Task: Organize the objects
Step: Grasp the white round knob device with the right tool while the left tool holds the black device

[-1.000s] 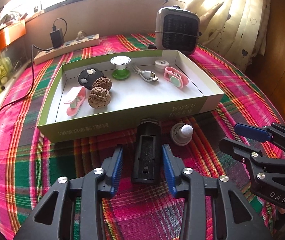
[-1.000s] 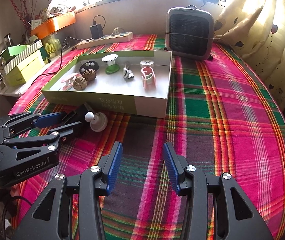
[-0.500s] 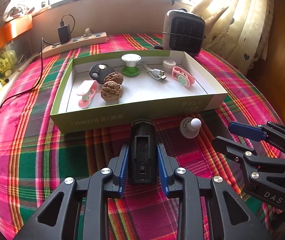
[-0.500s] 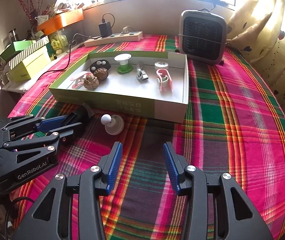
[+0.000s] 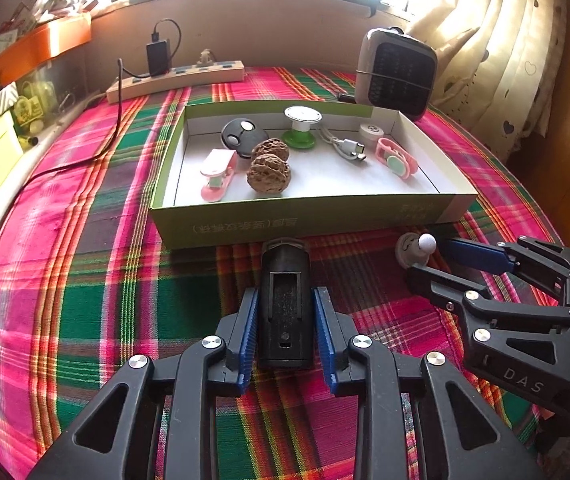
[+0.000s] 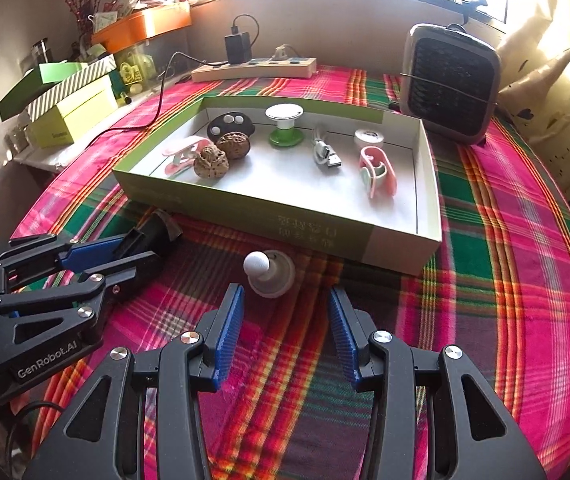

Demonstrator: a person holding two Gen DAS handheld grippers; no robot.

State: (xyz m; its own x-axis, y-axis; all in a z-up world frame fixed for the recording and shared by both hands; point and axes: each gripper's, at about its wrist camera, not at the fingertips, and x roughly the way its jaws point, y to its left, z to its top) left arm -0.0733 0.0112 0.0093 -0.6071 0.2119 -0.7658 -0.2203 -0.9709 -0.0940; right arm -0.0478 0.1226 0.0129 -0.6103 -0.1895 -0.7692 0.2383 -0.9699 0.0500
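My left gripper (image 5: 285, 316) is shut on a black rectangular device (image 5: 284, 304), held just in front of the green box (image 5: 305, 222); it also shows in the right wrist view (image 6: 145, 240). My right gripper (image 6: 283, 320) is open, its fingers just short of a white knob with a round base (image 6: 269, 272) on the cloth. The knob also shows in the left wrist view (image 5: 417, 248). The box holds two walnuts (image 5: 269, 168), a black fob, a green spool, a USB cable and pink clips.
A grey fan heater (image 6: 451, 84) stands behind the box at the right. A power strip (image 6: 253, 68) with a charger lies at the back. Yellow and green boxes (image 6: 73, 108) stand off the table's left edge. A curtain hangs at the right.
My left gripper has closed on the black device and lifted it slightly. My right gripper has moved forward and left up to the white knob.
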